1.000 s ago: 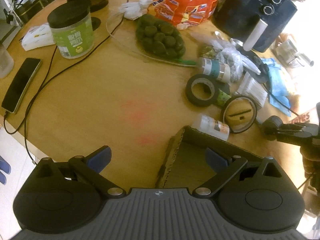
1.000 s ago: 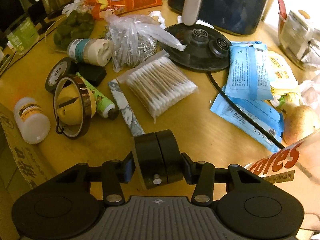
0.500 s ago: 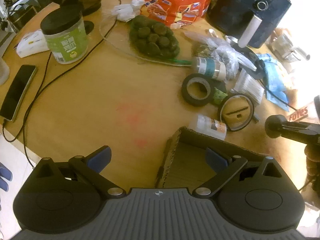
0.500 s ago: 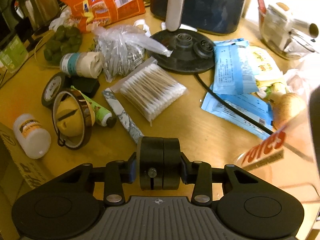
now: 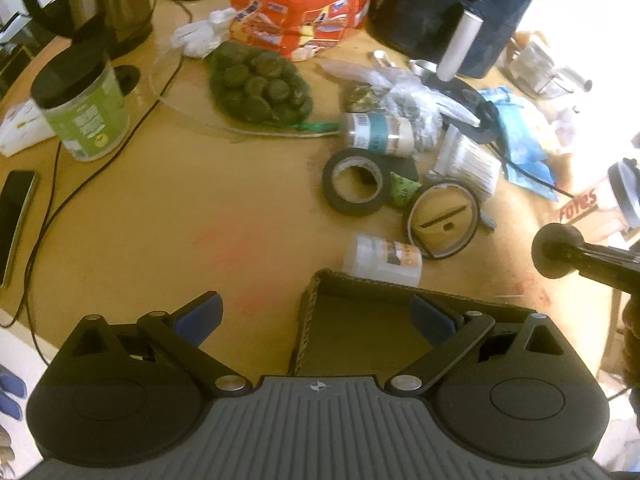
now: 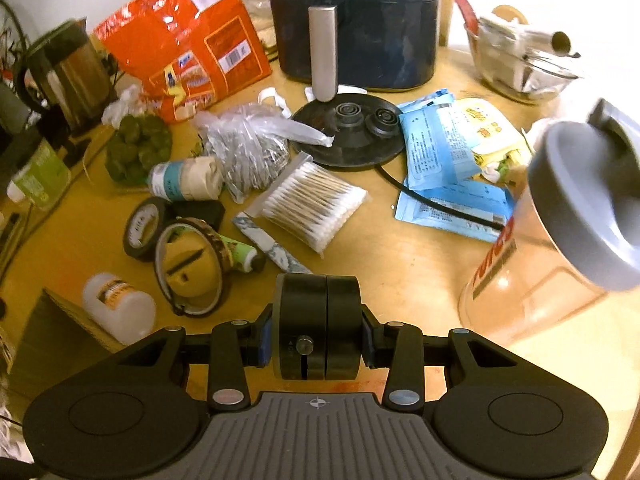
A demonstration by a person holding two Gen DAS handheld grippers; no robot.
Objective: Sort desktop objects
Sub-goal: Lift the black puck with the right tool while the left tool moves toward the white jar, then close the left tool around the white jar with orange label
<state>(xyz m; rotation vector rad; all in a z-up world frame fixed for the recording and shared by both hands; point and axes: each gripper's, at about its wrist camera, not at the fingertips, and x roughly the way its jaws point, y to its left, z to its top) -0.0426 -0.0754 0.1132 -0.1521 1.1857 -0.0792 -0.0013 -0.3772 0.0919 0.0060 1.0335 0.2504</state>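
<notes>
Counting what you have on the surface: two tape rolls, one black and one thin brown-rimmed leaning beside it; one white bottle lying next to the cardboard box; one pack of cotton swabs; one green tube. Your right tool is clamped on a black double disc, both pads pressed on its flat faces, held above the surface. Its jaws have just been closing onto that disc. Your left tool stands wide apart with nothing between its pads, its right finger over the box's open inside. Only the left view gives you the phone and the green-labelled jar in full; only the right view shows you the grey-lidded clear jar close by and the glass bowl behind.
</notes>
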